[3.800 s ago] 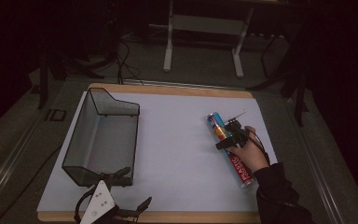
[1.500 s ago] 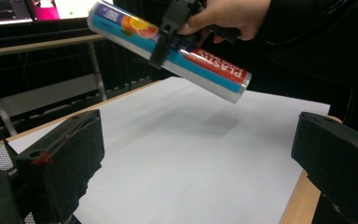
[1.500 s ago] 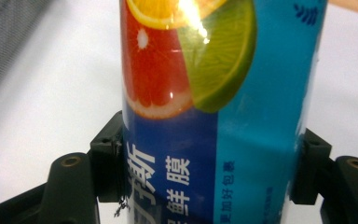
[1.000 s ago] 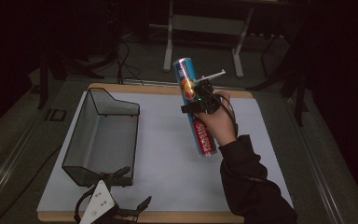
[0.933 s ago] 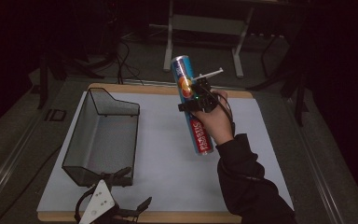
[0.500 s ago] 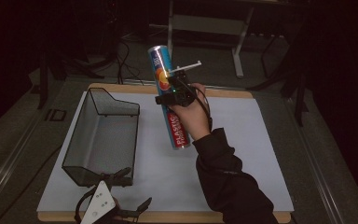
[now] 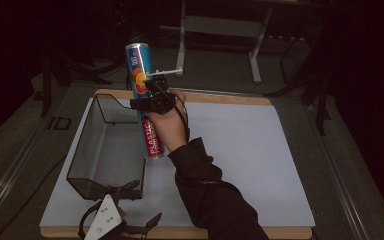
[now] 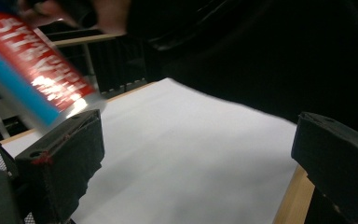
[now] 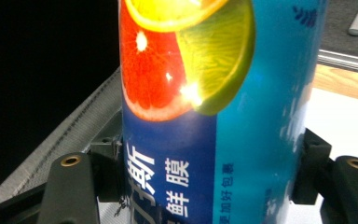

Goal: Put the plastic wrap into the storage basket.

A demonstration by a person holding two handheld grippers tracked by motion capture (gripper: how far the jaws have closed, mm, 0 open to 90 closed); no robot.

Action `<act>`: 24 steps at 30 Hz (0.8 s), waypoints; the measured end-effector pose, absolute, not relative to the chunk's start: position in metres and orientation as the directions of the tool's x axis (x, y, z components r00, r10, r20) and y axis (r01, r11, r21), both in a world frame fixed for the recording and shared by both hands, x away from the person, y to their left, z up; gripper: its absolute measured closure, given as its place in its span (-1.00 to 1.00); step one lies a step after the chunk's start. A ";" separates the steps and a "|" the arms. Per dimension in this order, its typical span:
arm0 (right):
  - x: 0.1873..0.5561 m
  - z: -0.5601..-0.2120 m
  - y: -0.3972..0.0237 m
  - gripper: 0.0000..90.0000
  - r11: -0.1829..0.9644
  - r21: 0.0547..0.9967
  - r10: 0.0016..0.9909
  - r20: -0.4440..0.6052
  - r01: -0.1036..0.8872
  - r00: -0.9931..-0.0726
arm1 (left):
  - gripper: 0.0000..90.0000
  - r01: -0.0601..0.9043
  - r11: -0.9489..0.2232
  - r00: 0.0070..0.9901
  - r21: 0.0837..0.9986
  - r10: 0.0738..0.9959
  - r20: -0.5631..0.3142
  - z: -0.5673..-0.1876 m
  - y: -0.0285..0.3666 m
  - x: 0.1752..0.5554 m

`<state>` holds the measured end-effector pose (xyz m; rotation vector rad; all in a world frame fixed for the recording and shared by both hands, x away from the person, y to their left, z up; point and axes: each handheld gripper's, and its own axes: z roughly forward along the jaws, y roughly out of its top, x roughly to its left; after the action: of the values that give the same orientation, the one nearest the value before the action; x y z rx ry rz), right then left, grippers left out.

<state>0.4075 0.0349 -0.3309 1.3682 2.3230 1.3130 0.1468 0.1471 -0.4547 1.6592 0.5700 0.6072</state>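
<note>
Carrying is the step in hand, as we judge it. In the high view our right gripper (image 7: 152, 97) is clamped on the tube (image 7: 145, 100) near its middle, holding it tilted in the air at upper left of centre, its lower end over the right wall of the basket (image 7: 102, 150). Our left gripper (image 7: 111, 224) rests at the bottom edge, just below the basket's near wall. Next we would need to swing the tube fully over the basket, level it along the basket's length, lower it and only then part the jaws; the wire rim could catch the lower end.

From the left gripper view the jaws stand apart with nothing between them, and the tube's red-lettered end (image 8: 37, 79) hangs blurred at upper left.

From the right gripper view the jaws press both sides of the blue tube (image 9: 214, 116), fruit print at the top.

White mat (image 7: 240, 150) covers a wooden board (image 7: 220, 98) on the table; around it the room is dark, with a metal stand (image 7: 220, 30) at the top.
</note>
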 end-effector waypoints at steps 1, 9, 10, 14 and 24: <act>0.408 -0.333 0.038 -0.30 0.198 0.737 0.765 0.296 0.646 -0.572 | -0.93 0.035 -0.163 0.742 0.986 0.665 0.083 -0.455 0.147 0.147; 0.408 -0.359 0.058 -0.30 0.185 0.731 0.725 0.350 0.657 -0.593 | -0.93 0.034 -0.168 0.736 0.985 0.671 0.089 -0.455 0.149 0.148; 0.407 -0.363 0.060 -0.30 0.185 0.734 0.725 0.347 0.654 -0.595 | -0.93 0.033 -0.170 0.733 0.985 0.674 0.091 -0.455 0.149 0.148; 0.405 -0.379 0.066 -0.30 0.149 0.734 0.691 0.402 0.662 -0.601 | -0.93 0.029 -0.168 0.719 0.985 0.689 0.096 -0.455 0.150 0.148; 0.395 -0.421 0.079 -0.30 0.146 0.693 0.687 0.442 0.706 -0.576 | -0.93 0.034 -0.178 0.714 0.983 0.692 0.101 -0.455 0.151 0.149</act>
<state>0.3950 0.0785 -0.4209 1.4552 2.3939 1.4664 0.1488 0.1508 -0.4546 1.6649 0.5918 0.6517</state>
